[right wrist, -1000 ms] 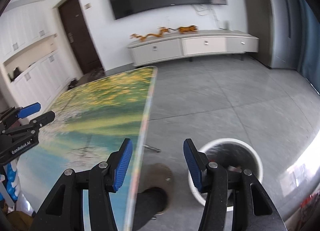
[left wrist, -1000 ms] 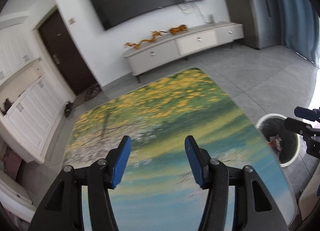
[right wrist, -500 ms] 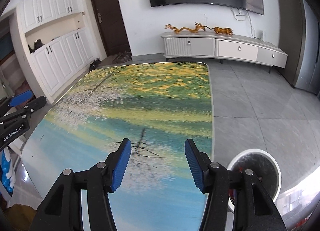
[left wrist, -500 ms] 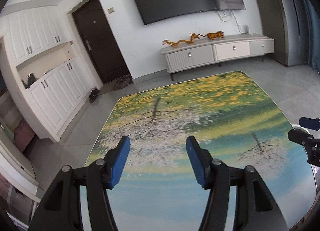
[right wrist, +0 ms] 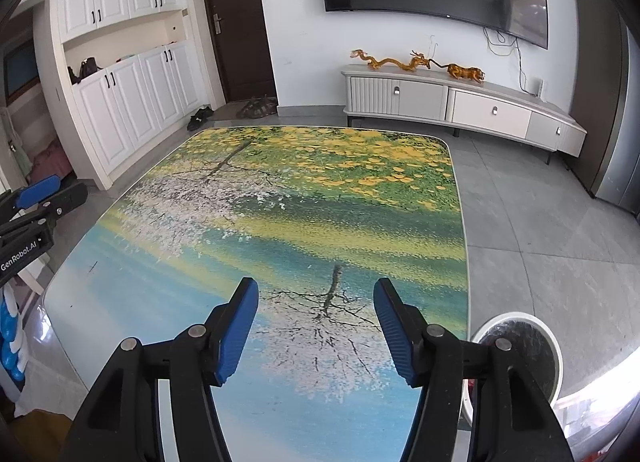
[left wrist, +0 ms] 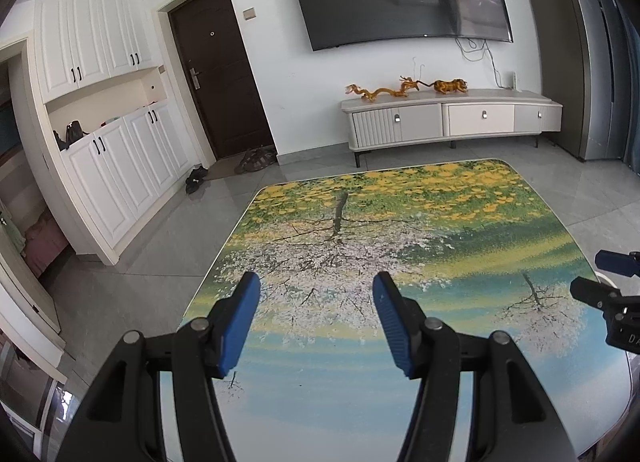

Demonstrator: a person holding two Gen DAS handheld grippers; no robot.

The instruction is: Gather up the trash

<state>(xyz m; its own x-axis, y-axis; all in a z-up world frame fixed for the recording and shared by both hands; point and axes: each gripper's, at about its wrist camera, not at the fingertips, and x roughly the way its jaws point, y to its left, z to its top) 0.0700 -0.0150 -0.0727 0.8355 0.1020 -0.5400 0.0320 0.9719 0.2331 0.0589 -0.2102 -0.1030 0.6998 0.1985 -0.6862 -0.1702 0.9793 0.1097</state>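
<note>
I am looking at the table [right wrist: 280, 222], its glossy top printed with yellow blossoms, pale trees and blue water. A white-rimmed bin [right wrist: 554, 346] is standing on the grey tiled floor [right wrist: 540, 222] just beside its right edge.

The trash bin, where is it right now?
In the right wrist view the white-rimmed trash bin stands on the grey floor at lower right, beside the right edge of the painted table, partly behind the open right gripper.

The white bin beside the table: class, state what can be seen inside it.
Inside the white bin, only a dark, shiny lining shows. The right gripper, open and empty, covers the near part, so any trash there is hidden. The table stands to its left.
</note>
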